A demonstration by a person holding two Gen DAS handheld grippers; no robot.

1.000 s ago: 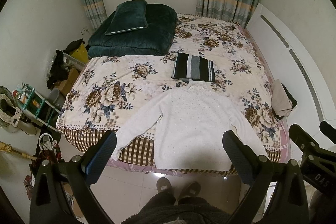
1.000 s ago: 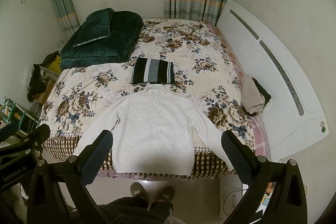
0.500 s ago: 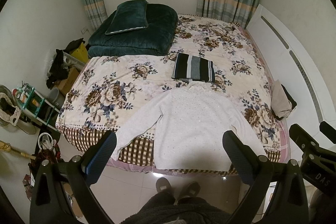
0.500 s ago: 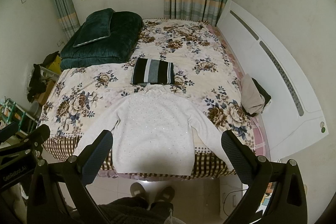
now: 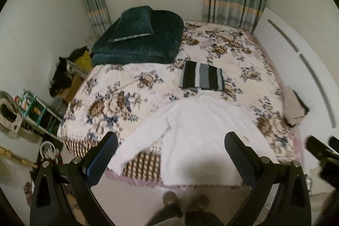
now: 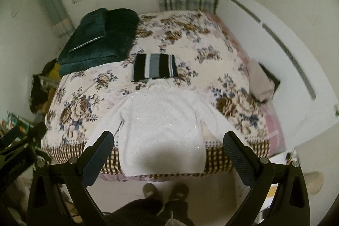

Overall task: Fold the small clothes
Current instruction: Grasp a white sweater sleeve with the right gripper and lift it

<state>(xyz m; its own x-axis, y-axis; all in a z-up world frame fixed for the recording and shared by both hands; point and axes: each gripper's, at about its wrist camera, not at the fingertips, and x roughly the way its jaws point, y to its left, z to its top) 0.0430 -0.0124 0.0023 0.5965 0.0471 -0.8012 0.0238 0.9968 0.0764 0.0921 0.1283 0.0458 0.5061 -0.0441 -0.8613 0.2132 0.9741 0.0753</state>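
Left claw (image 5: 171, 149) and right claw (image 6: 168, 148), each with jaws spread wide and holding nothing, poised above the near edge of the bed (image 5: 131, 86), clear of the cloth. Between and beyond the fingers lies the white sweater (image 5: 203, 130), spread flat, face up, hem overhanging the near bed edge, both sleeves angled outward and down. Just beyond its collar rests a folded striped garment (image 5: 202, 78), apparently already finished; a dark green quilt (image 5: 144, 43) with a pillow (image 5: 132, 23) on top occupies the far left corner.

Step in hand, as judged: approach for the first fold. For a clean result, each claw should descend on its own side and pinch a sleeve near the cuff, or a single layer at the shoulder seam, then carry it inward across the body without dragging the bedspread beneath.

The left wrist view shows the full left sleeve down to its end over the checked border, plus floor clutter at left. The right wrist view shows the right sleeve and a beige garment (image 6: 259, 83) by the headboard (image 6: 275, 39) more fully. Both views are motion-blurred.
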